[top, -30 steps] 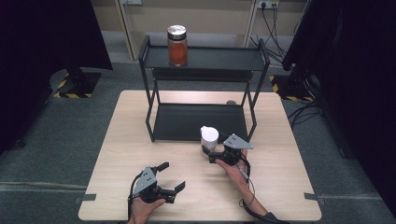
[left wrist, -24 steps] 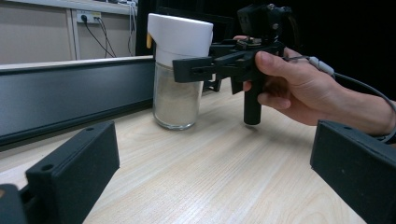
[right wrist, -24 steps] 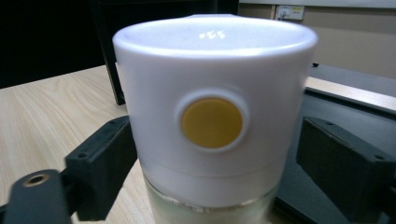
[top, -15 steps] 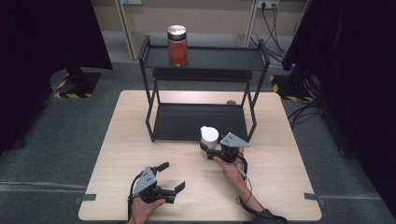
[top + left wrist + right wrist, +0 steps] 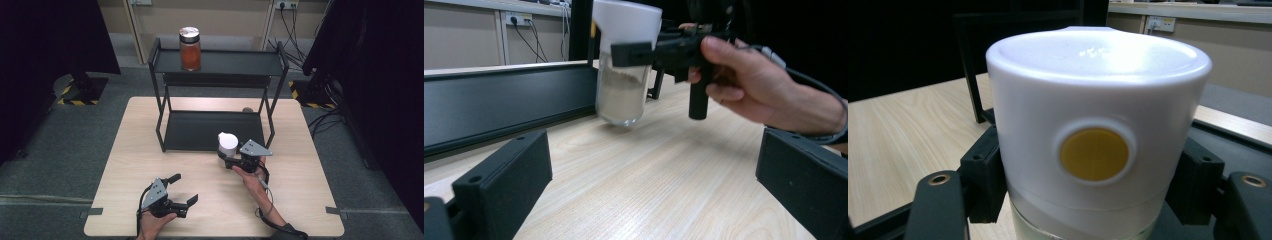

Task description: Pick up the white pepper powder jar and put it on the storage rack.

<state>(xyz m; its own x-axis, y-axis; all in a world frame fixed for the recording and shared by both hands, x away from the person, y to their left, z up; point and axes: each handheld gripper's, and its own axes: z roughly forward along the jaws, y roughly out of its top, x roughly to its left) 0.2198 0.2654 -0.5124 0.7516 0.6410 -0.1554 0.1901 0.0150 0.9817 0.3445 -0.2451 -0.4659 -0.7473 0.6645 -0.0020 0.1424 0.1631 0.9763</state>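
A clear jar (image 5: 227, 143) with a white lid and pale powder inside hangs just above the table, in front of the black shelf's lower tier (image 5: 200, 131). My right gripper (image 5: 226, 156) is shut on the jar (image 5: 1098, 100) just below its lid, a black jaw on each side. A yellow disc (image 5: 1094, 154) marks the lid's side. In the left gripper view the jar (image 5: 621, 85) is slightly tilted, its base clear of the wood. My left gripper (image 5: 186, 188) rests near the table's front edge, open with nothing between its jaws (image 5: 649, 150).
The black two-tier metal shelf (image 5: 217, 63) stands at the back of the wooden table (image 5: 310, 190). A jar of orange contents (image 5: 190, 48) with a metal lid stands on the top tier's left part. Dark curtains and cables lie beyond the table.
The right gripper has nudged the white-lidded jar slightly toward the shelf. The left gripper has stayed where it was.
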